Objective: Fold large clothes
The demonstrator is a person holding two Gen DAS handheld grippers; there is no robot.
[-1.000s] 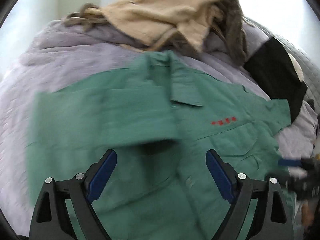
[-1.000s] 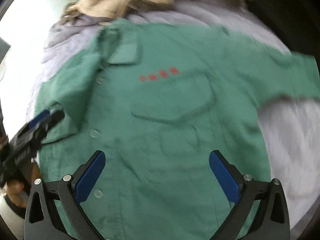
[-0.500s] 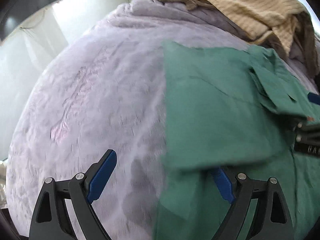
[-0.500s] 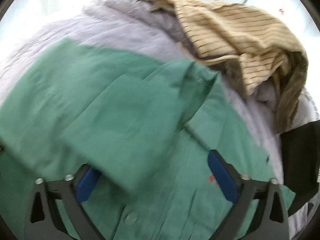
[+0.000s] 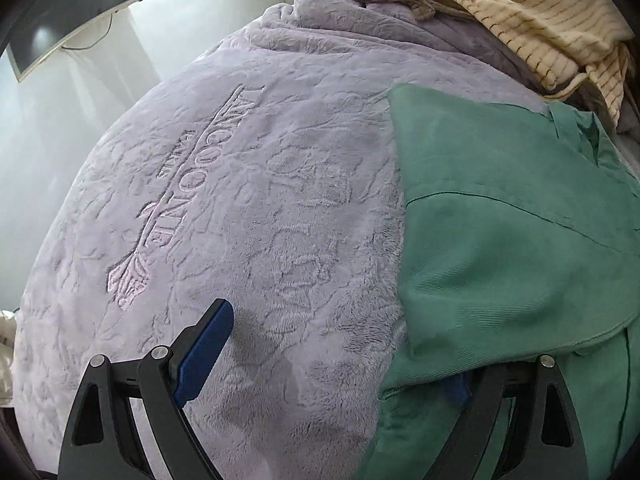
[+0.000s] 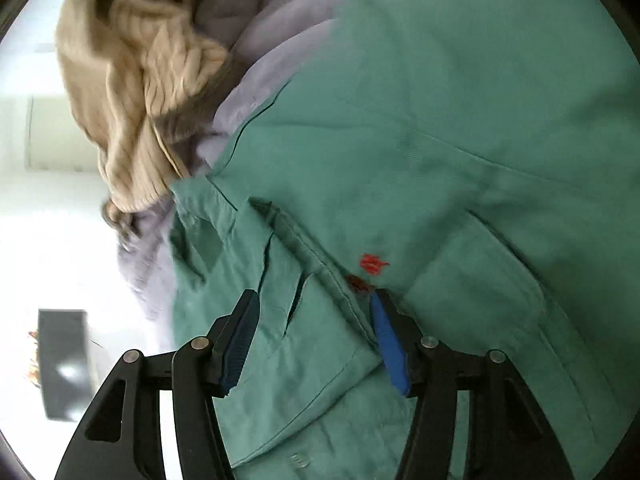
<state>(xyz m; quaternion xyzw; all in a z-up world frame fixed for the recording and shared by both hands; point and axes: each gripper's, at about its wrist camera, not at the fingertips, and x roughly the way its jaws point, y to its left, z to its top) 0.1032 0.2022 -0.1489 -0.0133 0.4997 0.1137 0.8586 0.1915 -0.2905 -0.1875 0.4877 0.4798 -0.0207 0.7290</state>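
A large green shirt [image 5: 512, 240] lies on a lilac plush blanket [image 5: 260, 220], its left part folded over onto the body. My left gripper [image 5: 336, 356] is open; its left finger hovers over the blanket and its right finger is tucked under the shirt's folded edge. In the right wrist view the shirt [image 6: 440, 140] fills the frame, with red embroidery [image 6: 372, 264] by the chest pocket. My right gripper [image 6: 312, 336] is partly open, its jaws either side of the folded edge by the collar, not closed on it.
A beige striped knit garment [image 5: 552, 28] and a brown one lie in a heap at the far end of the bed; it also shows in the right wrist view [image 6: 132, 92]. A dark monitor [image 5: 72, 4] hangs on the wall at left.
Both grippers have swung. The left view has settled closer to the blanket beside the folded shirt edge. The right gripper has rolled sideways, narrowed its jaws and moved in over the collar.
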